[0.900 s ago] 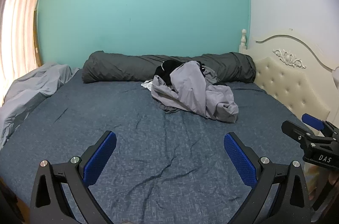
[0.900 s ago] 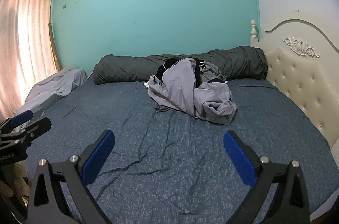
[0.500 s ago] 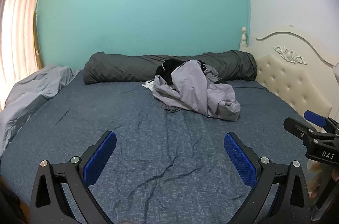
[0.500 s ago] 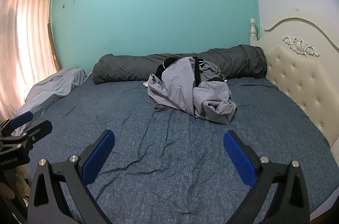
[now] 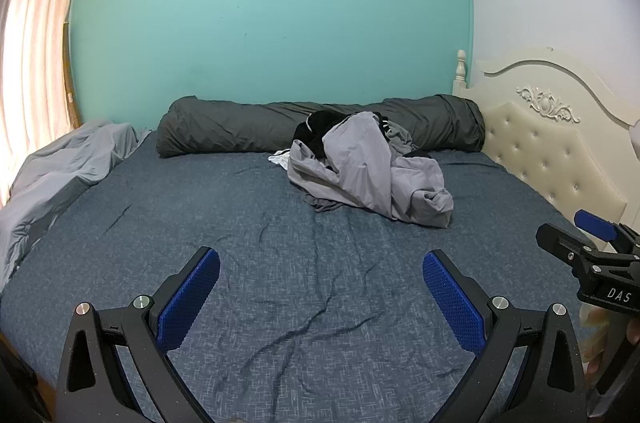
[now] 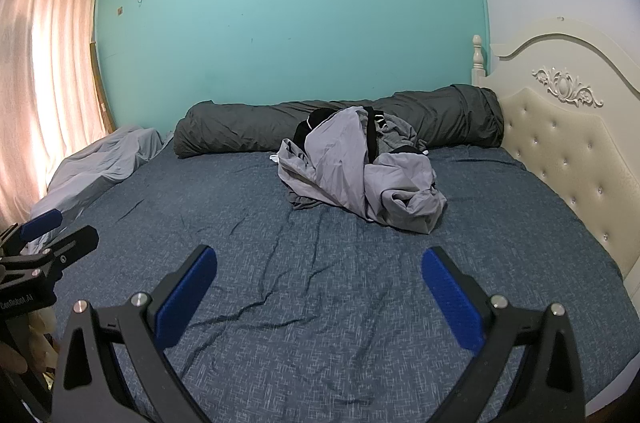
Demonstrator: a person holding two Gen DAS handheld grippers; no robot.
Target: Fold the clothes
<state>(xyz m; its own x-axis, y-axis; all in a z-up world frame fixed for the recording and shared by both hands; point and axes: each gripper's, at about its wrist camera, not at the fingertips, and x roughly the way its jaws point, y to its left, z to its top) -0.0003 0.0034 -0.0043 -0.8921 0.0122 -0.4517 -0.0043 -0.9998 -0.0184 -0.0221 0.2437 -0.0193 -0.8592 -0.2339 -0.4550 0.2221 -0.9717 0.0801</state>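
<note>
Teal wall [image 5: 272,15]: fills the back of both views, small hooks high on its left.
Bed [image 5: 280,263]: blue-grey wrinkled sheet, takes up the whole lower half, bare in front of both tools.
Headboard [image 6: 560,127]: cream, tufted with a carved ornament, along the right side of the bed.
Curtain [image 6: 44,83]: pinkish, backlit, far left.
Rolled duvet [image 5: 240,127]: dark grey, lying along the far edge of the bed against the wall.
Light grey blanket [image 5: 68,163]: crumpled at the bed's left edge (half off it, looks like).
Clothes pile [image 5: 368,167]: unfolded heap, light grey garment on top, black and white pieces under it, far half of the bed, just in front of the rolled duvet, well apart from both tools.
Left gripper [image 5: 320,299]: blue pads spread wide, nothing between them, hanging over bare sheet.
Right gripper [image 6: 320,297]: same, pads wide apart and empty (its tip also shows at the right edge of the left view).
</note>
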